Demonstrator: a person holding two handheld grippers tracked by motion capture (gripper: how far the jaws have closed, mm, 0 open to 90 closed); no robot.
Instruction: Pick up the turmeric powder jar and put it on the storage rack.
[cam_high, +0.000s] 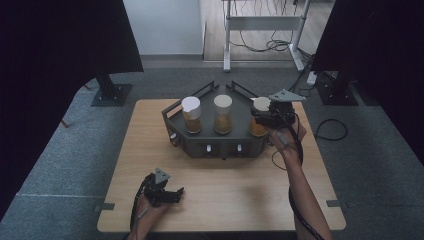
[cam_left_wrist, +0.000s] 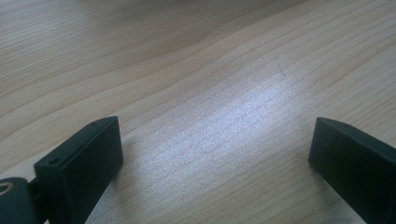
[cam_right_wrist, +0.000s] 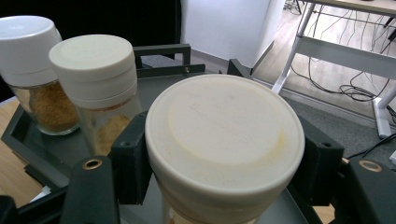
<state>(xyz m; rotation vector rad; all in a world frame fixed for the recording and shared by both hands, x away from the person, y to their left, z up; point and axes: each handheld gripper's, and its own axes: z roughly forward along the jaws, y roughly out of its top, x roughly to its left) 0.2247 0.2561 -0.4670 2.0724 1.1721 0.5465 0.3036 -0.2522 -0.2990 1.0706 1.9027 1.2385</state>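
Three jars of yellow-brown powder with white lids stand on a dark grey rack (cam_high: 200, 137) at the back of the table. My right gripper (cam_high: 261, 119) is shut on the right jar (cam_high: 258, 129) just under its cream lid (cam_right_wrist: 224, 135), a black pad on each side. The middle jar (cam_right_wrist: 93, 79) and the left jar (cam_right_wrist: 32, 60) stand beside it, to the left in the right gripper view. My left gripper (cam_high: 172, 194) rests low over the wooden tabletop (cam_left_wrist: 210, 93) near the front edge, its jaws wide apart with nothing between them.
The rack has low rails around its rim and small knobs along its front face (cam_high: 222, 148). Beyond the table stand a white desk frame (cam_high: 262, 30) with loose cables, and black stands at both sides. Grey carpet surrounds the table.
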